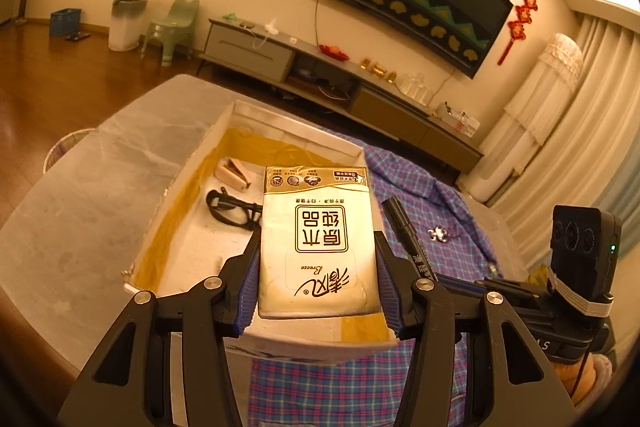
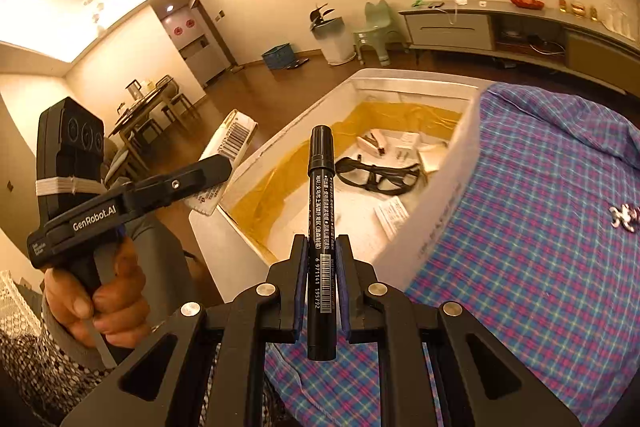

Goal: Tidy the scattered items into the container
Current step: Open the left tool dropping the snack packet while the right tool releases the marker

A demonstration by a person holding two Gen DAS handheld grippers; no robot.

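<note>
the left tongs (image 1: 316,275) grip a tissue pack (image 1: 316,243) by its long sides, the blue pads pressed flat against it, and the pack hangs over the near end of the white box (image 1: 192,163), which lies ahead of and below these tongs with a clip (image 1: 234,173) and black goggles (image 1: 236,209) already on its floor. a good drop, as i judge it, means carrying the pack a little further ahead so it clears the near rim, lowering it toward the bare patch short of the goggles, then spreading the tongs evenly so it lands flat. the right tongs (image 2: 322,291) are closed on a black marker (image 2: 321,227), clamped low on its barrel with the cap pointing ahead toward the box (image 2: 460,163), which sits beyond and slightly left of the tips. it probably needs more forward reach before letting go, or the marker could fall on the plaid cloth (image 2: 540,207) under these tongs. a small trinket (image 2: 626,219) lies on the cloth off to the right.
</note>
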